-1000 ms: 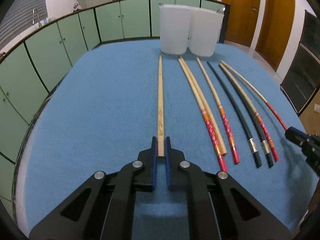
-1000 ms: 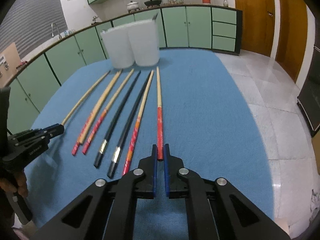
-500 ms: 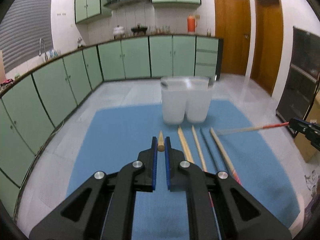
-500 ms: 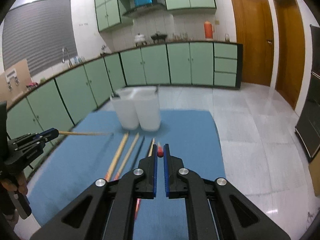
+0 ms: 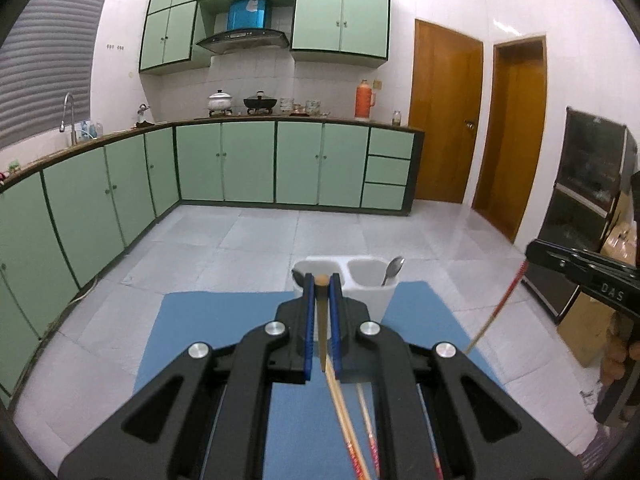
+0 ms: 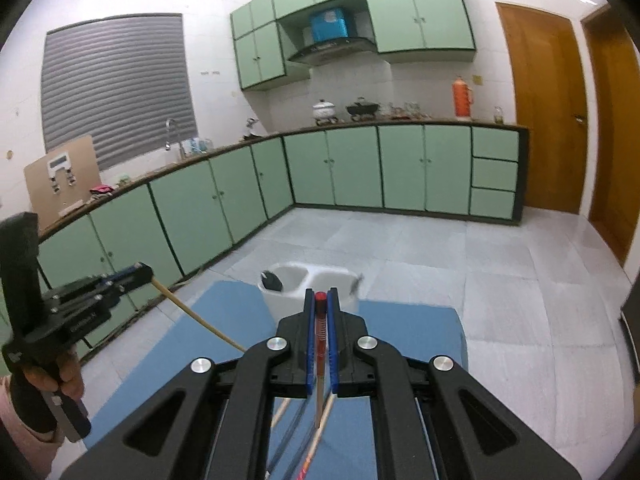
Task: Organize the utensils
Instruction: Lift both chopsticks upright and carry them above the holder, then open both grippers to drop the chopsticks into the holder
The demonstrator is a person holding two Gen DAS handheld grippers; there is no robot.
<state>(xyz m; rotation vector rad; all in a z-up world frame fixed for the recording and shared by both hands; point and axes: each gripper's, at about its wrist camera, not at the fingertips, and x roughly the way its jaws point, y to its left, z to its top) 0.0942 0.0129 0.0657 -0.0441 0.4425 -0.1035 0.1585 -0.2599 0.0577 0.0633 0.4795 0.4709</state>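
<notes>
- The left gripper (image 5: 321, 280), black with blue-lined fingers, was clamped on the blunt end of a plain pale wooden chopstick (image 5: 322, 324), whose shaft hung down and away beneath it, clear of the blue cloth-covered table (image 5: 208, 312).
- The right gripper (image 6: 321, 295) was likewise closed tight on the red-tipped end of a wooden chopstick with a red patterned band (image 6: 319, 344), its bare wooden tip drooping below.
- Each stick seemed pinched at its thick end so the thin tip could lead into the holder.
- Both grippers faced the white plastic two-compartment utensil holder (image 5: 382, 298) at the table's far edge, which looked like the destination.
- A metal spoon (image 5: 393, 269) leaned in its right compartment; something dark lay in the left one, too small to identify.
- The remaining chopsticks (image 5: 350, 432), wooden with red and orange banding, lay side by side on the cloth under the grippers, not yet sorted.
- Each held stick looked slender, stiff and light.
</notes>
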